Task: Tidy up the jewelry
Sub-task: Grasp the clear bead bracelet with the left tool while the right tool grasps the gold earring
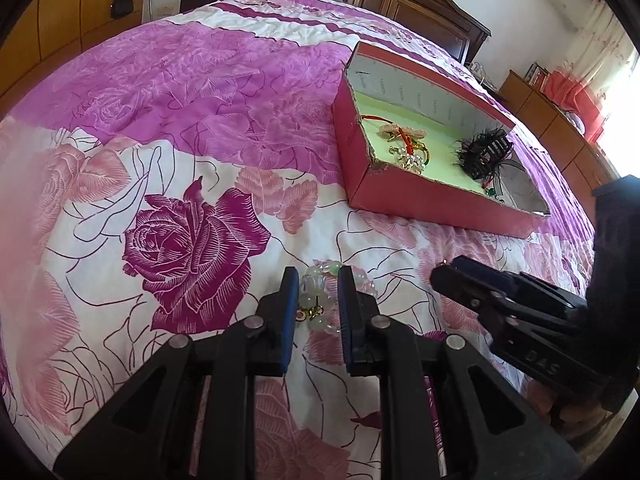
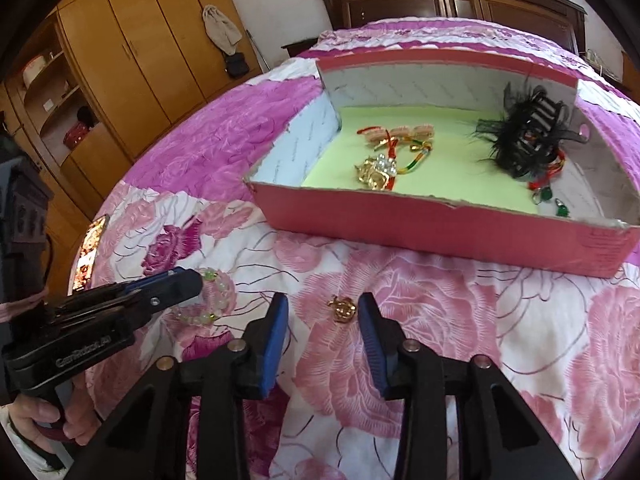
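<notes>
A pale green and white bead bracelet (image 1: 320,298) lies on the floral bedspread between the open fingers of my left gripper (image 1: 318,280); it also shows in the right wrist view (image 2: 210,296). A small gold brooch (image 2: 342,308) lies on the bedspread between the open fingers of my right gripper (image 2: 323,304). The red cardboard box (image 2: 440,228) with a green floor holds gold and red jewelry (image 2: 384,160) and a black feathered hair clip (image 2: 524,136). The box also shows in the left wrist view (image 1: 420,196).
The bed (image 1: 180,92) has a dark wooden headboard (image 2: 452,0) behind the box. Wooden wardrobes (image 2: 132,52) stand at the left. A low cabinet (image 1: 560,128) runs along the right side by a bright window.
</notes>
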`<state>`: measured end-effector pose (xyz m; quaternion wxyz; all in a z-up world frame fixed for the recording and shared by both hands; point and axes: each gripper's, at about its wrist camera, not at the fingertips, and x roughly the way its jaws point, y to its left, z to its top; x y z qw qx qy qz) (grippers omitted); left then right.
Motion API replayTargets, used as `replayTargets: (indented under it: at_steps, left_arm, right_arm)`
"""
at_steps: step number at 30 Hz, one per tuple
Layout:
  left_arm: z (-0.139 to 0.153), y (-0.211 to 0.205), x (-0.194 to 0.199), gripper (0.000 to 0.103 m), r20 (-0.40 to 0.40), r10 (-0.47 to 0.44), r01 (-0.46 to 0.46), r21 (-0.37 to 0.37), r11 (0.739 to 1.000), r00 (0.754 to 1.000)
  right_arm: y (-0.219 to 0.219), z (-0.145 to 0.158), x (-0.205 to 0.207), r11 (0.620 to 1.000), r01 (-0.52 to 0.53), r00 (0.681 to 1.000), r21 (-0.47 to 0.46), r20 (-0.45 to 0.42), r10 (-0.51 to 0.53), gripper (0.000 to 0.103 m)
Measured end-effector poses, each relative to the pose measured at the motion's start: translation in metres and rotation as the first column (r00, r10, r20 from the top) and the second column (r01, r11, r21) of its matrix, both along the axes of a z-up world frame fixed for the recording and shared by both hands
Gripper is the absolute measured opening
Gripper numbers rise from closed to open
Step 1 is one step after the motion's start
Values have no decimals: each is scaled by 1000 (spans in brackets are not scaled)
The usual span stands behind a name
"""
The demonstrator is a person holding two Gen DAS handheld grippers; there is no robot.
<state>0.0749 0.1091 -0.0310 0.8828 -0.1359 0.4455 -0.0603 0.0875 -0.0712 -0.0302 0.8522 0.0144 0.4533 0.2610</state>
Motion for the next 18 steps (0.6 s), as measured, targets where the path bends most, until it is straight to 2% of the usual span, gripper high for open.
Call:
replayTargets:
  at_steps: [6,9,18]
  left_arm:
    - [-1,0,1,11,-3,0,0,1,1000,1000]
    - [0,-1,0,11,4,-2,2,-1,1000,1000]
    - [14,-12,-7,10,38,-25,25,7,1000,999]
  right_arm:
    - [2,-14,9,1000,-1,999,-17,-41,1,29]
    - [2,-18,11,999,8,999,-47,-48,-10,16]
    - [-14,-4,-1,1000,11,999,1,-40,-11,16]
